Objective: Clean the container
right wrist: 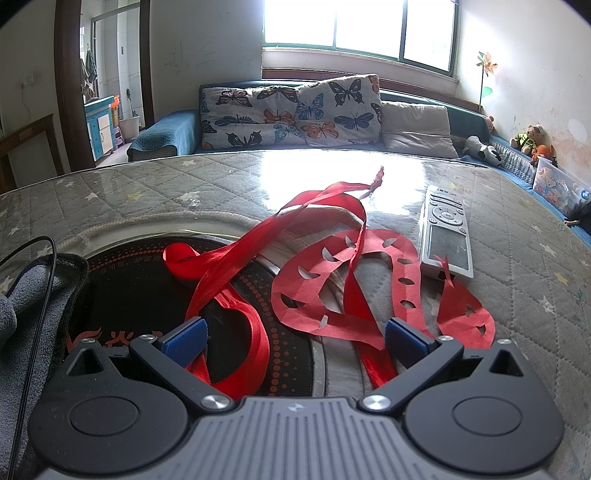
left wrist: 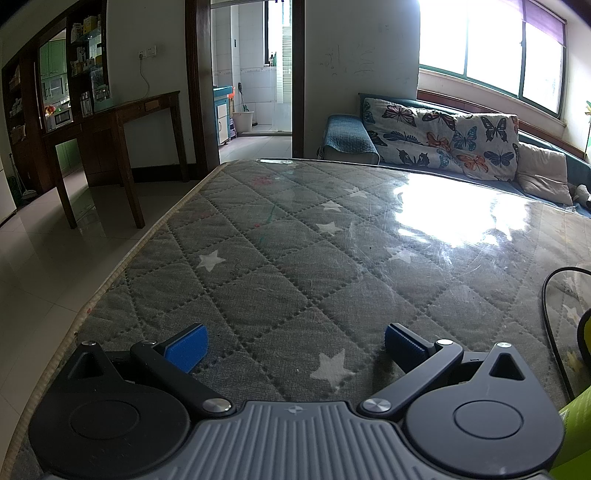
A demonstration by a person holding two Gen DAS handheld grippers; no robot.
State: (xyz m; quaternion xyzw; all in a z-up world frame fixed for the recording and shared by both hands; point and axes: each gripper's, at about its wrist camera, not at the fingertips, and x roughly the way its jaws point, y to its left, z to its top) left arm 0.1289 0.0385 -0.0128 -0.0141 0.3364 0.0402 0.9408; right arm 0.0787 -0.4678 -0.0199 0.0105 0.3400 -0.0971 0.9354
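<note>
Left tongs gaped wide over bare desk, right tongs wide above ribbon, remote beyond ribbon

Bright daylight floods through a wide window above a teal sofa carrying butterfly-print cushions. White walls carry faint scribbles. A dark wooden side table stands on glossy pale floor tiles beside an open doorway.

Ribbon frame centre, draped over cooktop lower left; paper cutout right of it; remote farther right; sofa behind table.
</note>
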